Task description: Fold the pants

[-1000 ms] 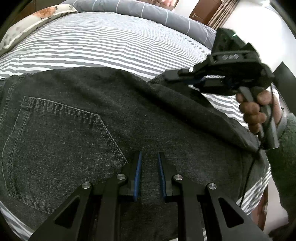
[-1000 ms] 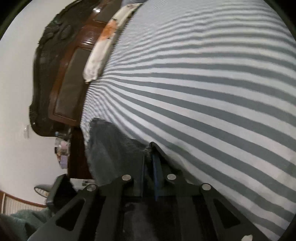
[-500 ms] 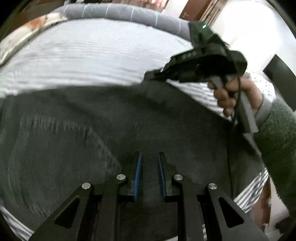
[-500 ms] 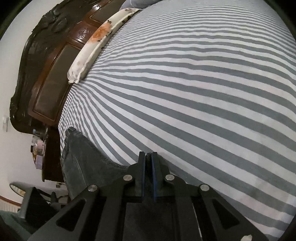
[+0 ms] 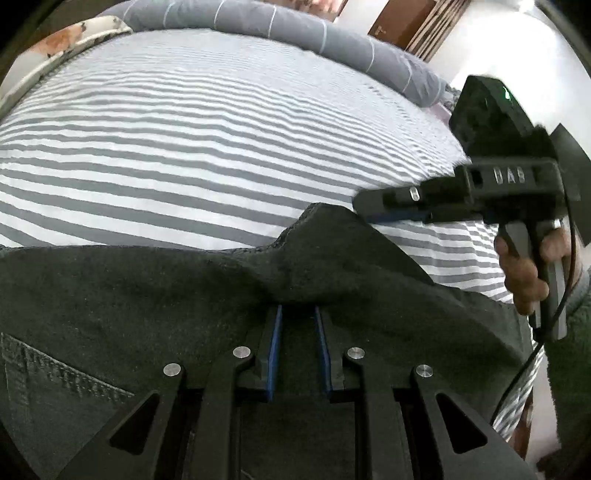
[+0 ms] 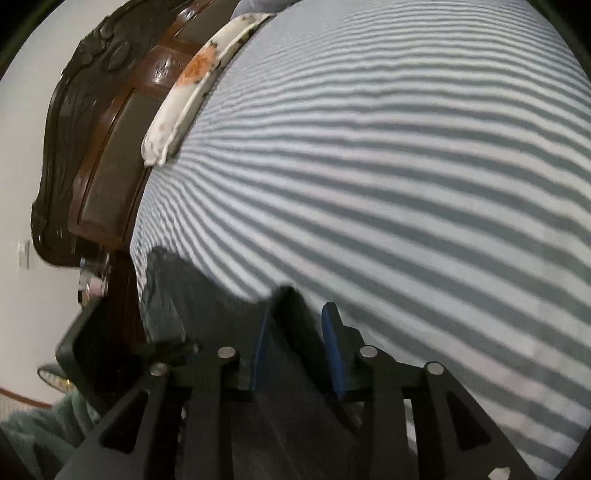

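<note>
Dark grey jeans (image 5: 147, 295) lie on the striped bed sheet (image 5: 184, 147), with a back pocket at the lower left. My left gripper (image 5: 296, 314) sits low over them, its blue pads narrowly apart and pressed on a ridge of denim that rises from the tips. A person's hand (image 5: 521, 273) holds my right gripper (image 5: 364, 206) at the raised corner of the jeans. In the right wrist view the right gripper (image 6: 293, 317) has its jaws opening. A fold of the jeans (image 6: 177, 288) stands loosely between the pads.
A floral pillow (image 6: 192, 85) lies against the dark carved headboard (image 6: 92, 147) at the bed's left side. A grey duvet (image 5: 295, 33) is rolled along the far edge. Striped sheet (image 6: 406, 184) stretches beyond the jeans. A green sleeve (image 5: 569, 350) fills the right edge.
The right jaws have parted, with denim now showing between them. In the left wrist view the jeans slid down, the pocket moved to the lower left, and the right gripper shifted right and lower.
</note>
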A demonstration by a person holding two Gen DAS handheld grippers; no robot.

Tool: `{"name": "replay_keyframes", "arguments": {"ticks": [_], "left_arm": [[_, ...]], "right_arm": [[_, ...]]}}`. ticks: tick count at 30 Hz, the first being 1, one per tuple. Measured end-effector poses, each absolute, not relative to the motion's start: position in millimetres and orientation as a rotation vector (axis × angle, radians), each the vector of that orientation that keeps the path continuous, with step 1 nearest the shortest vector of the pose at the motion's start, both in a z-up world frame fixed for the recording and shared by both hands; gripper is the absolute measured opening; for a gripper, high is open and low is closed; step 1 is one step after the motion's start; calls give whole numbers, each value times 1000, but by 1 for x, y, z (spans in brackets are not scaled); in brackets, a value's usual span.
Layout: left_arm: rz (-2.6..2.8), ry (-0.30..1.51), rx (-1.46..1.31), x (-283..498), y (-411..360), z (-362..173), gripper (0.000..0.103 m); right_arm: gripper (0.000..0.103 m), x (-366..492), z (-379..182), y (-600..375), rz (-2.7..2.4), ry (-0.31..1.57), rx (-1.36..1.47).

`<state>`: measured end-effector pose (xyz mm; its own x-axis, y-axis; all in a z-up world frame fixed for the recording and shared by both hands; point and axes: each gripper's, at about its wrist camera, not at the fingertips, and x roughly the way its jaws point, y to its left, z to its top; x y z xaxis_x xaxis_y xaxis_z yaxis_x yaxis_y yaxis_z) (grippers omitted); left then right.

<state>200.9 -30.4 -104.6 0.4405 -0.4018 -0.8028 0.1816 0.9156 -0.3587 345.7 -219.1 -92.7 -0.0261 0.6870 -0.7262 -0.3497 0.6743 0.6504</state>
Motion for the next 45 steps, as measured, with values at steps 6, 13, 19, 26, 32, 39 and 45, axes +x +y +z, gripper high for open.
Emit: {"name": "replay_keyframes", "arguments": {"ticks": [6,13,19,26,32,39,45], "left_arm": [[-352,1058,-222,198,-33,-106,19],[-348,1054,-209,200,-37,-106,19],[-352,1055,-212,199,-38,-104,19],[-380,1050,-247,191,-31,-110,19],[-379,1074,-223,204,-36,-101,19],[-437,1044,-186,237,-56,-90,20],[-427,1119,-283,262,-46,-115,16]], "right_arm": [[26,327,-93,-213,928,1339,295],[24,306,-77,-196,952,1265,171],[3,299,-77,-188,833,1190,30],[2,312,-81,-181,749,1148,-68],[16,316,-85,-181,683,1166,-62],[21,283,-50,-217,614,1075,58],[11,254,-91,-222,489,1150,-29]]}}
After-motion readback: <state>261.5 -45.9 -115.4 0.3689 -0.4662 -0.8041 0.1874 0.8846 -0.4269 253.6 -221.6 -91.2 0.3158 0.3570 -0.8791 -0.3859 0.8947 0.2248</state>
